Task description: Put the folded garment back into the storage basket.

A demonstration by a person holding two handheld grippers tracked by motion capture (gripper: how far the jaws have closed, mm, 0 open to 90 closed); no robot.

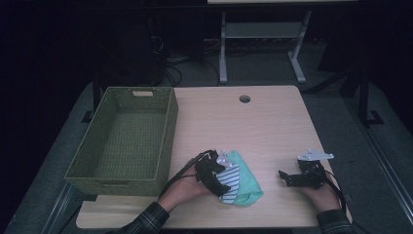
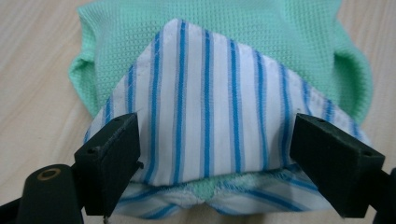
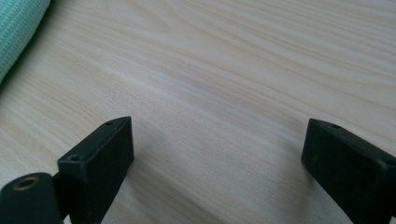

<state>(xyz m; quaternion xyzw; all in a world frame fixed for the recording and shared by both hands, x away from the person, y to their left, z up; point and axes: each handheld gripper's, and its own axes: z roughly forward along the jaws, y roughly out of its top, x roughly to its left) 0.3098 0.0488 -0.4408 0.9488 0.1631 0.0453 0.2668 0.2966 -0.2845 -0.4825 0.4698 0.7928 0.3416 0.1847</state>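
Note:
A folded mint-green cloth (image 1: 247, 184) lies near the table's front edge, with a white, blue-striped layer (image 1: 232, 179) folded on top of it. My left gripper (image 1: 219, 181) sits at the cloth's left side, held by a hand in a plaid sleeve. In the left gripper view its jaws stand wide apart with the striped fold (image 2: 205, 107) between them, over the green knit (image 2: 224, 32); the left gripper (image 2: 215, 149) is open. My right gripper (image 1: 285, 178) rests to the right of the cloth. It (image 3: 217, 158) is open over bare wood, with a corner of the green cloth (image 3: 16, 28) farther off.
A woven green basket (image 1: 168, 131) stands on the left part of the light wooden table (image 1: 253, 126), its inside bare. A round cable hole (image 1: 244, 99) is near the table's far edge. Behind the table are a white desk frame (image 1: 223, 53) and cables on the dark floor.

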